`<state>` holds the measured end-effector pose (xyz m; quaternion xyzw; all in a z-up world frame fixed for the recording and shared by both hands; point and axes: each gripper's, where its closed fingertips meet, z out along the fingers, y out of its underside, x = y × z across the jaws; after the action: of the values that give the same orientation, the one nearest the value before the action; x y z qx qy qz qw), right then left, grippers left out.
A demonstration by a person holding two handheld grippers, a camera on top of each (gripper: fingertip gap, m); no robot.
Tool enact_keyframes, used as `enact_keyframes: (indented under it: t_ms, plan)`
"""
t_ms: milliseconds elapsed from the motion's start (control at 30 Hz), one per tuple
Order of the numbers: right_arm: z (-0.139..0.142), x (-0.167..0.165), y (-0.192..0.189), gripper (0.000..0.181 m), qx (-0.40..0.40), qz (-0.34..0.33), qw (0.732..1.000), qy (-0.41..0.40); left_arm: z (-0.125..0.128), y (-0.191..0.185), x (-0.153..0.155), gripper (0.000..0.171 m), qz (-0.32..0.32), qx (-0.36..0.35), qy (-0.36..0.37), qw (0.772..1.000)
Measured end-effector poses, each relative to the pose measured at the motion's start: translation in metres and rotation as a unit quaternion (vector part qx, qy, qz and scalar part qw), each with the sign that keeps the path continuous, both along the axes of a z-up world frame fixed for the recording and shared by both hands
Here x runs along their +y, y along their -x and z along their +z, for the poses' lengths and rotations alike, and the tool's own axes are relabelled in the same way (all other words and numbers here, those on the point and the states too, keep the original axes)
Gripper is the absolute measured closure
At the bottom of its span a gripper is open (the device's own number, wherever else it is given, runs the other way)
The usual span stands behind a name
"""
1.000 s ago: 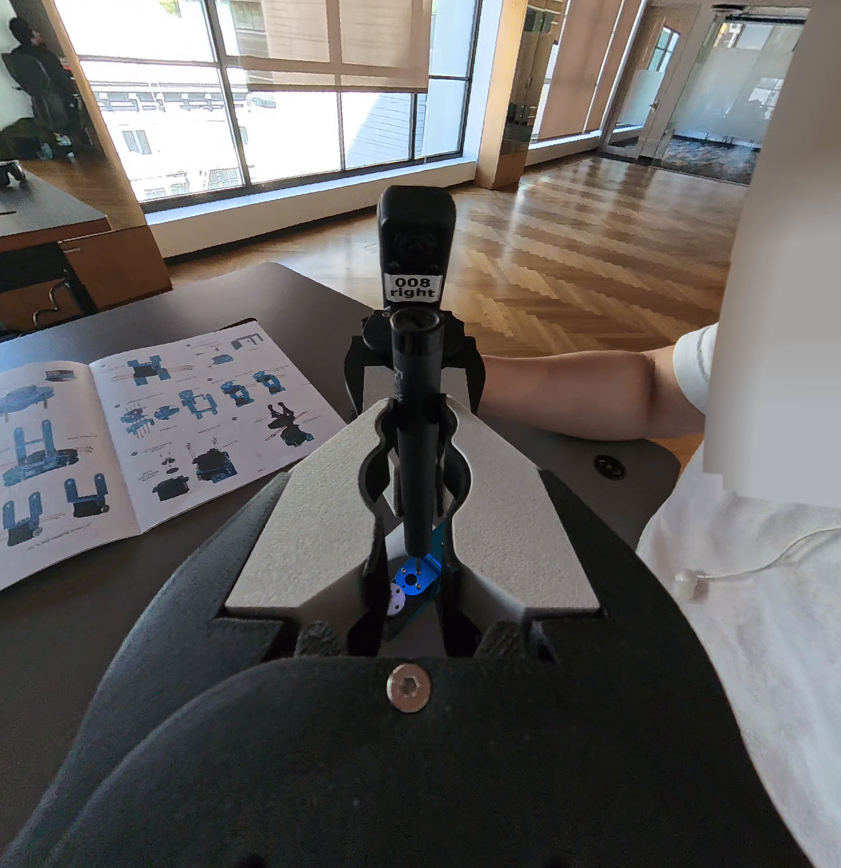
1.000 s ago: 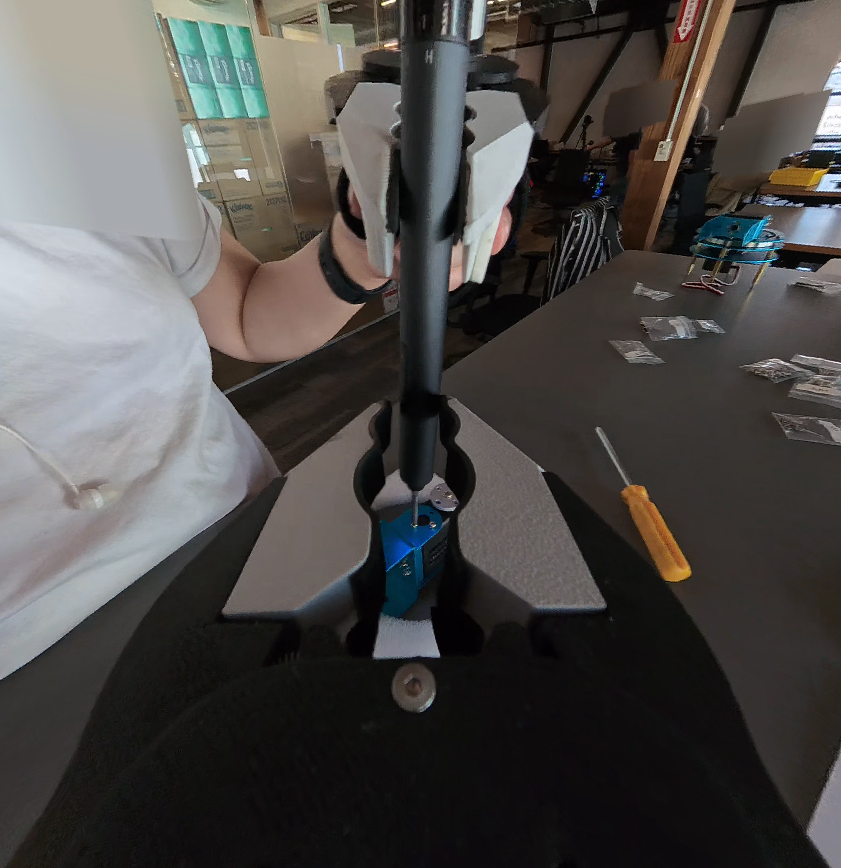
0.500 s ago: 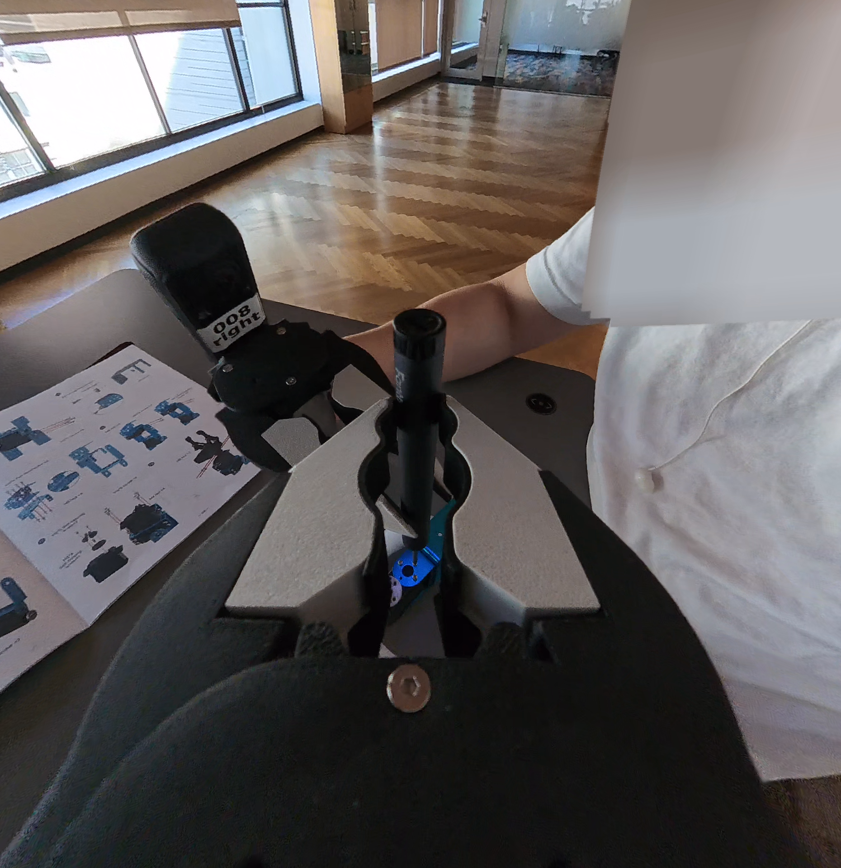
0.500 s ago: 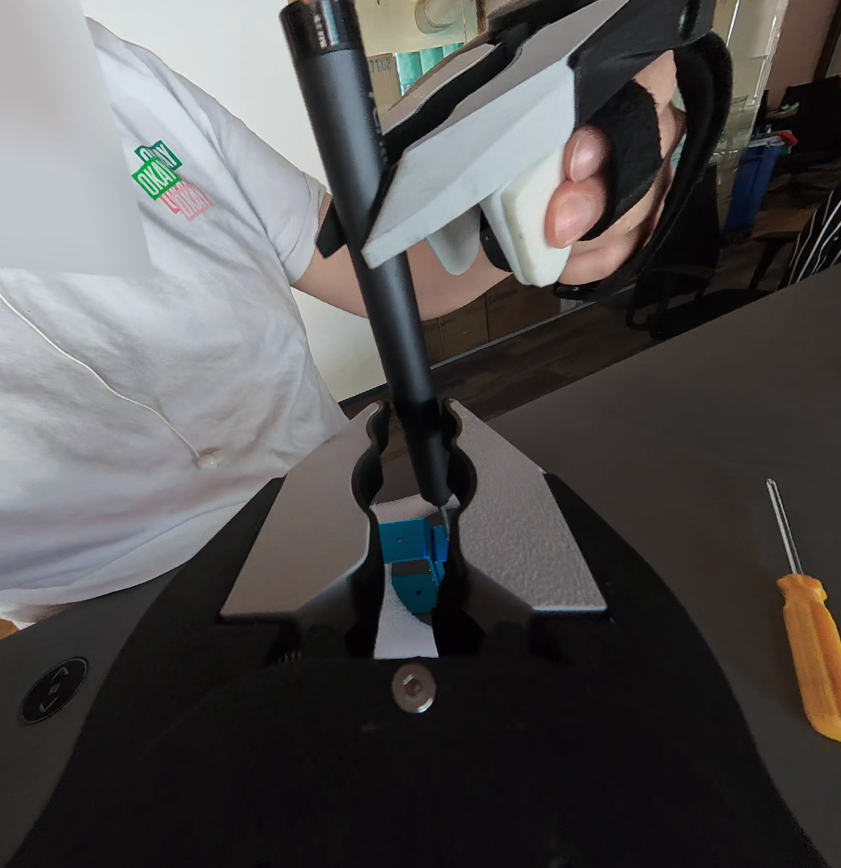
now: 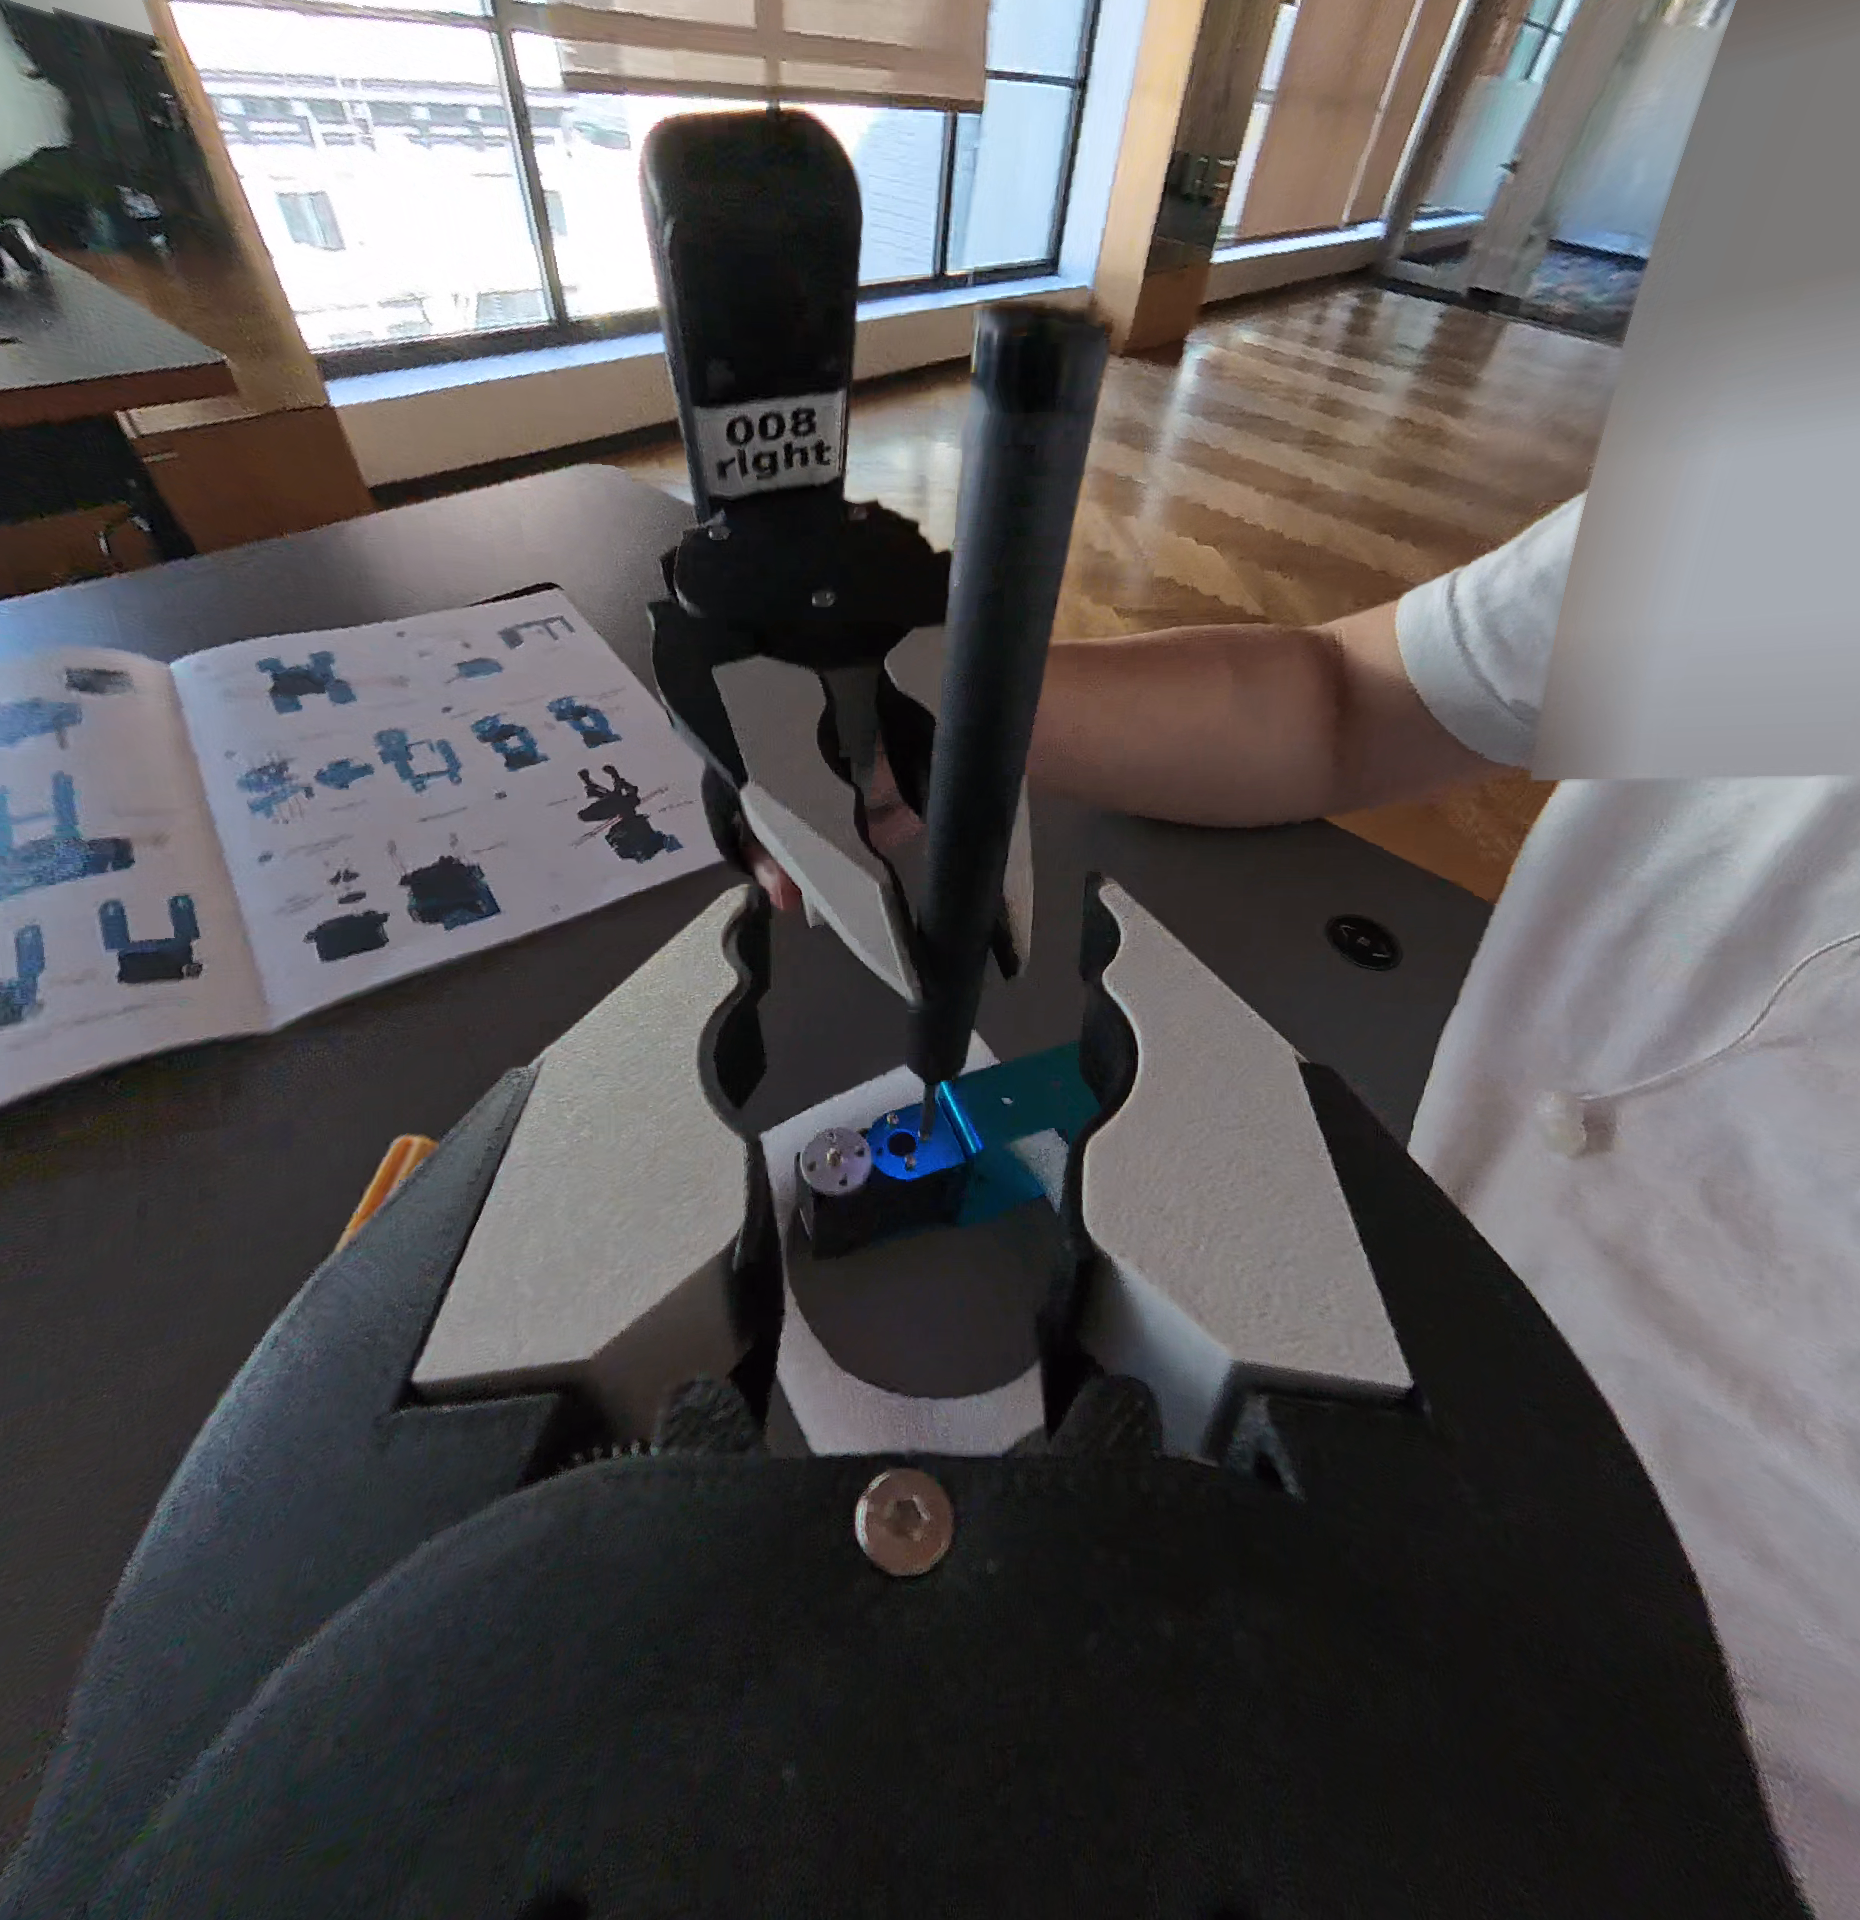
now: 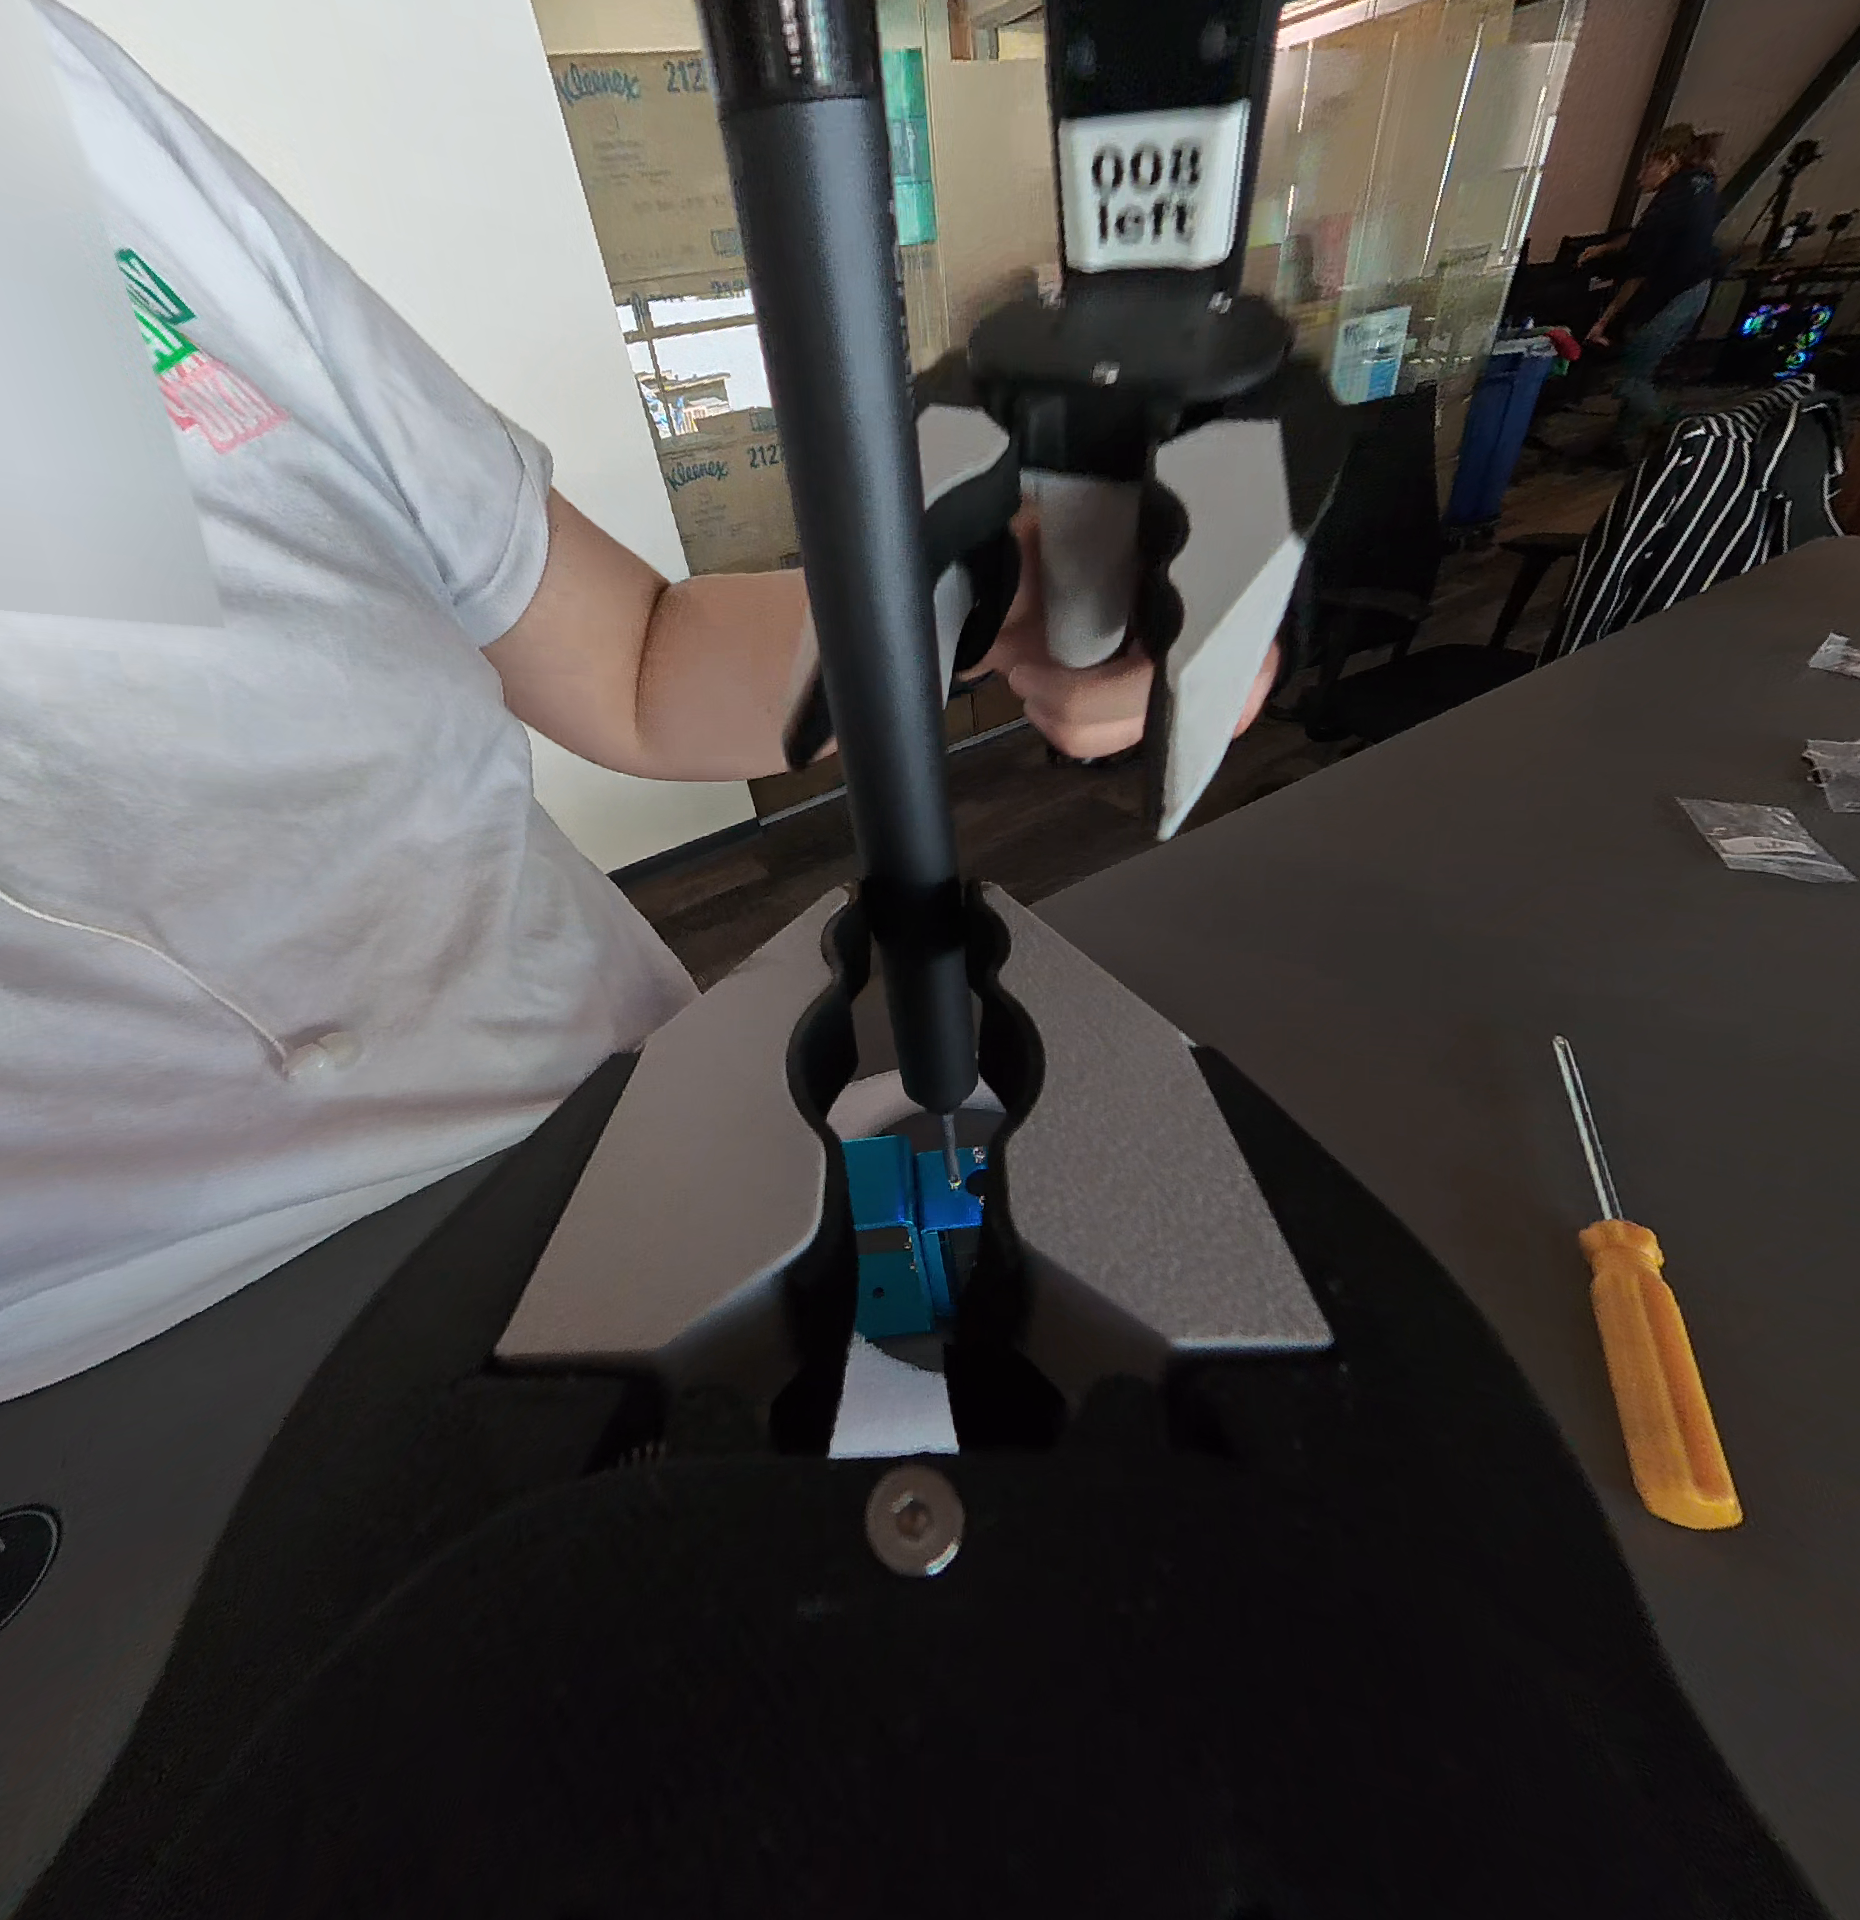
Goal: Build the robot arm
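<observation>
My right gripper [image 6: 921,899] is shut on a black pen-shaped power screwdriver [image 6: 853,520] and holds it upright. The driver's thin bit touches a screw on a blue metal bracket [image 6: 895,1236] fixed to a small black servo [image 5: 874,1210] with a silver horn. My left gripper [image 5: 921,914] is open, its fingers [image 5: 614,1164] spread on either side of the bracket and servo, touching neither. In the left wrist view the right gripper [image 5: 952,966] grips the driver [image 5: 999,644] low down. In the right wrist view the left gripper [image 6: 1009,774] stands open behind the driver.
An open instruction booklet [image 5: 386,790] lies on the dark table [image 6: 1425,987] to the left. An orange-handled screwdriver [image 6: 1653,1371] lies to the right of my right gripper. Small plastic bags [image 6: 1762,836] lie farther right. A person in a white shirt [image 6: 230,831] stands close by the table edge. Less than 4 cm separates the two grippers' tips.
My left gripper has opened and let go of the black driver, and now sits around the bracket. The right gripper keeps hold of the driver, which is upright again after tilting.
</observation>
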<state>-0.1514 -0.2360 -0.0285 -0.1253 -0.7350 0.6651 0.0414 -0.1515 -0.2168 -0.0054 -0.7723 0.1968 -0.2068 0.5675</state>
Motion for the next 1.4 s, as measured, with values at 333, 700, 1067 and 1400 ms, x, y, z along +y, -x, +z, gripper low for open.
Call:
enact_keyframes:
  t_ms: [333,700,1067,1400]
  plan:
    - [0.0,0.001,-0.001,0.164,0.007,-0.006,1.0,-0.006,-0.09,0.008,-0.003,0.09,0.016,0.029,0.121,0.992]
    - [-0.001,0.005,0.0,0.165,0.005,-0.007,1.0,0.0,-0.111,-0.009,0.017,0.068,0.219,0.041,0.117,0.968]
    - [-0.001,0.005,-0.001,0.164,0.012,-0.014,1.0,-0.011,-0.121,-0.018,0.02,0.077,0.203,-0.024,0.123,0.971]
    - [-0.002,0.004,-0.001,0.164,0.013,-0.019,0.999,-0.024,-0.121,-0.017,0.02,0.077,0.205,-0.028,0.121,0.971]
